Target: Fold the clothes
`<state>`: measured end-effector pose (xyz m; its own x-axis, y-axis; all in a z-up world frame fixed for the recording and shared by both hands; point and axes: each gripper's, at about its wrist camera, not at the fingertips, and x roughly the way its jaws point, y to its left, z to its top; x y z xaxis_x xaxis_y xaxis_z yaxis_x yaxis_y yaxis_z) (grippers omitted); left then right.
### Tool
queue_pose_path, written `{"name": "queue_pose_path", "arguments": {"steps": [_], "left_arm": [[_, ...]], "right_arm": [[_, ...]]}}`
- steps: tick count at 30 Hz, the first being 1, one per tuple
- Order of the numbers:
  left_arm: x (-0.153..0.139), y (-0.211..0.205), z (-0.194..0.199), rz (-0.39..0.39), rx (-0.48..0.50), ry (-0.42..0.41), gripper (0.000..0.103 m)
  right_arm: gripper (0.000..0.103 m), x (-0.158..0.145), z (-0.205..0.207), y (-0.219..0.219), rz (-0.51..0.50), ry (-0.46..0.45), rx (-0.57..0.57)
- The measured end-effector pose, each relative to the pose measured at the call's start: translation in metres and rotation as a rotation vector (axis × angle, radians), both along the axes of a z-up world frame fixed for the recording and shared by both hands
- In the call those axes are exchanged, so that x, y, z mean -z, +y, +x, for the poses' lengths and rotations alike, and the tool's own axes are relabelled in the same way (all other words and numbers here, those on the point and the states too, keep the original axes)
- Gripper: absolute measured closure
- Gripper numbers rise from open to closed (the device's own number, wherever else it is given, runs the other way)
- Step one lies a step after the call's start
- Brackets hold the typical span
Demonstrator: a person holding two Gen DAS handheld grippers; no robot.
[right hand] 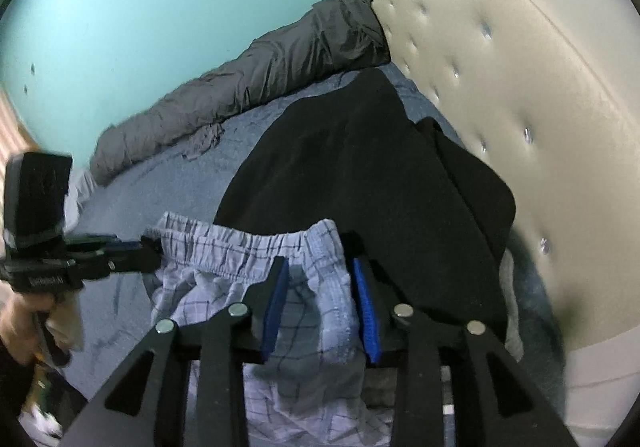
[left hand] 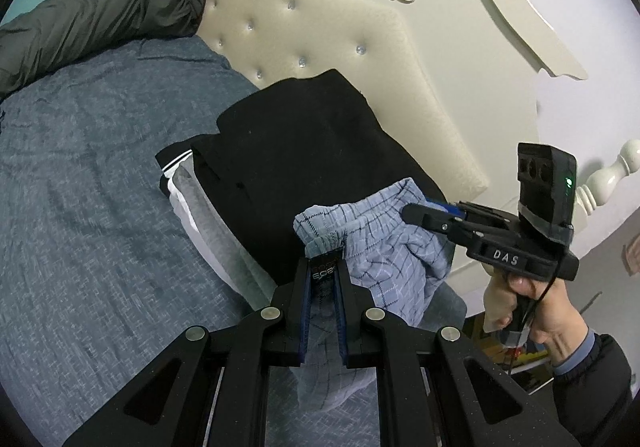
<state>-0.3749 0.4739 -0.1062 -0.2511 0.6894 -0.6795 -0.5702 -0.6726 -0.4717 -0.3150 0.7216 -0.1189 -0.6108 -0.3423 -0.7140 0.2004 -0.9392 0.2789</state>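
Note:
Light blue plaid shorts [left hand: 384, 247] [right hand: 224, 259] hang by their elastic waistband over the near edge of a folded black garment [left hand: 304, 143] [right hand: 352, 167] on the bed. My left gripper [left hand: 323, 263] [right hand: 150, 247] is shut on one end of the waistband, which is pinched between its pads. My right gripper [right hand: 320, 261] [left hand: 412, 213] is at the other end. Its blue pads [right hand: 276, 299] stand apart, with the shorts' fabric lying loose between them. A hand holds the right gripper's handle at the right of the left wrist view.
The bed has a blue-grey sheet [left hand: 80, 207]. A cream tufted headboard [left hand: 304, 27] stands right behind the black garment. A dark grey jacket [left hand: 100, 15] lies along the teal wall [right hand: 160, 7]. A grey and white striped garment [left hand: 176, 183] sticks out under the black one.

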Motion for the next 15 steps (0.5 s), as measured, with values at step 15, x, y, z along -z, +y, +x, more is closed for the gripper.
{"name": "queue_pose_path", "arguments": {"steps": [15], "left_arm": [[-0.081,-0.002,0.030,0.037,0.026,0.166,0.092]], "right_arm": [[0.100,-0.072,0.042,-0.009,0.032,0.311,-0.043]]}}
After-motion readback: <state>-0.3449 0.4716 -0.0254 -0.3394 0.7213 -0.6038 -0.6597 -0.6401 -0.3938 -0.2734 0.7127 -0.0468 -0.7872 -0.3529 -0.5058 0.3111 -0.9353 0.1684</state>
